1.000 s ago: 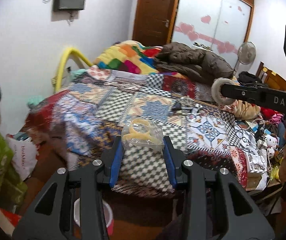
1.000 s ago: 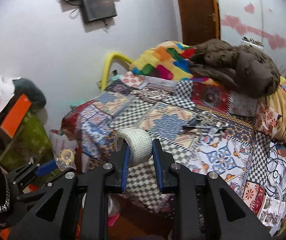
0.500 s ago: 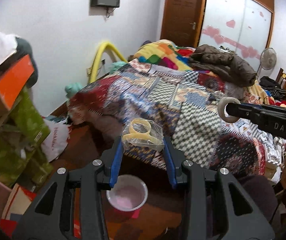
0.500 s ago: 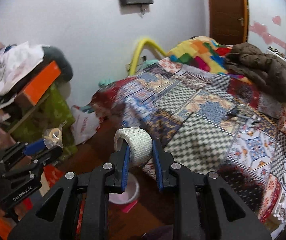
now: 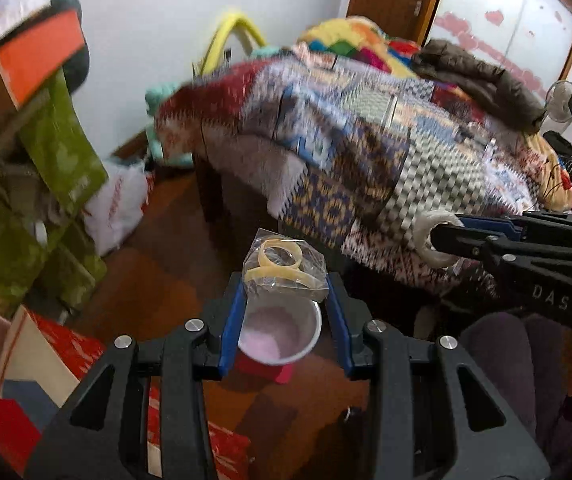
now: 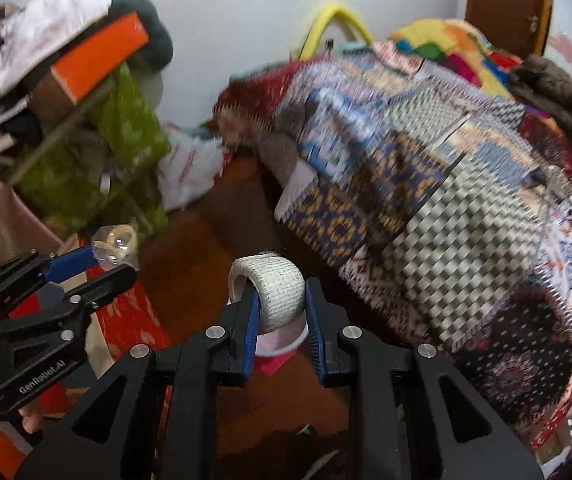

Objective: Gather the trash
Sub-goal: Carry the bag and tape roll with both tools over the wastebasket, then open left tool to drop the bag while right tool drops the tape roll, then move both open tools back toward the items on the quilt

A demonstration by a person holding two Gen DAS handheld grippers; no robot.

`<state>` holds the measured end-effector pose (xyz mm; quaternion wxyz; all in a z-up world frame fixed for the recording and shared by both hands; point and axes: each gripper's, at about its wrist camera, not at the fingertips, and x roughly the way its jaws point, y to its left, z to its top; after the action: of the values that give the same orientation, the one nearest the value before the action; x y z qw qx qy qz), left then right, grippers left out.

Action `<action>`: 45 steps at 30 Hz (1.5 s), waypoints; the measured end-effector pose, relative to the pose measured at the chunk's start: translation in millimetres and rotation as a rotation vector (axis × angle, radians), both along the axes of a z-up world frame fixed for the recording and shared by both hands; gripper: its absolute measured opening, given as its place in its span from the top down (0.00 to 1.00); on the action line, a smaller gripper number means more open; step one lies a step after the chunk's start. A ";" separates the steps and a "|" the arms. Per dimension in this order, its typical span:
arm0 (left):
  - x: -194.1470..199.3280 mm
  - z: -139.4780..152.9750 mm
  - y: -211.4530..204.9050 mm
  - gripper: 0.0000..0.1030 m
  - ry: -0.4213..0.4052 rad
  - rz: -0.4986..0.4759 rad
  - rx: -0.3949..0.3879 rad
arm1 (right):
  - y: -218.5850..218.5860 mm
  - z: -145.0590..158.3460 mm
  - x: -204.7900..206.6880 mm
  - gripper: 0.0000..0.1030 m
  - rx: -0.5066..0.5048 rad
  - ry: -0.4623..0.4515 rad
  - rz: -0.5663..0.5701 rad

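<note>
Trash sits in both grippers, one piece each. The left gripper (image 5: 286, 286) pinches a clear plastic bag (image 5: 284, 266) between its two blue-lined fingers (image 5: 233, 318); inside the bag lie what look like two pale yellow rings, one overlapping the other. The right gripper (image 6: 282, 300) clamps a single roll of white gauze tape (image 6: 272, 290), its woven face turned toward the wrist camera and its hollow core opening to the left. From the left wrist view the same roll (image 5: 434, 236) shows at the tip of the right gripper, held off to the right, just in front of the hanging edge of the bed. From the right wrist view the bag (image 6: 114, 242) shows at the tip of the left gripper (image 6: 104, 260), off to the left.

Directly below the left gripper stands one small bin (image 5: 286, 332), white-rimmed with a pinkish lining, on the brown wooden floor (image 5: 158, 280). The bag hangs above the bin's far rim. In the right wrist view only a sliver of that bin (image 6: 282, 342) peeks out beneath the roll.

One bed with a patchwork quilt (image 6: 426, 184) fills the right of the room, blurred; one brown jacket (image 5: 478, 76) lies on it. A heap of green boxes (image 6: 98, 152) stands at the left wall, with one orange box (image 6: 98, 58) on top.
</note>
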<state>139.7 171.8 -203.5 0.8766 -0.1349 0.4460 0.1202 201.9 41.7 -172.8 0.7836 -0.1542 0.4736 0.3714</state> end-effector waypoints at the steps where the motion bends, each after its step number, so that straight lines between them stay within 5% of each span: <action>1: 1.9 -8.7 0.4 0.62 0.019 -0.003 -0.011 | 4.0 -6.3 -0.1 0.80 -0.013 0.011 0.004; 12: 17.9 -69.0 23.9 0.62 0.171 0.017 -0.090 | 44.1 -69.6 23.4 0.80 -0.125 0.154 0.016; 16: 25.4 -79.1 33.1 0.62 0.192 0.029 -0.117 | 56.0 -72.9 32.3 0.78 -0.126 0.181 0.040; 22: 41.7 -90.7 38.6 0.62 0.221 0.021 -0.150 | 61.6 -68.5 43.2 0.53 -0.107 0.172 0.052; 26: 52.4 -93.7 38.6 0.62 0.233 0.006 -0.157 | 56.4 -62.3 50.9 0.53 -0.093 0.171 0.041; 29: 63.2 -101.9 40.2 0.47 0.283 0.015 -0.171 | 48.8 -55.8 53.6 0.53 -0.088 0.148 0.027; 33: 70.7 -114.3 42.0 0.45 0.328 0.048 -0.175 | 37.1 -50.6 55.3 0.53 -0.090 0.127 0.012; 38: 67.9 -103.4 32.8 0.45 0.303 0.038 -0.157 | 20.7 -42.3 52.5 0.53 -0.082 0.109 0.005; 45: 52.4 -46.2 14.6 0.45 0.188 0.023 -0.079 | -3.3 -16.6 42.9 0.53 -0.030 0.067 -0.008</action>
<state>192.1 186.4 -249.7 0.8235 -0.1625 0.5291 0.1246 244.8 38.4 -189.4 0.7664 -0.1513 0.5056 0.3661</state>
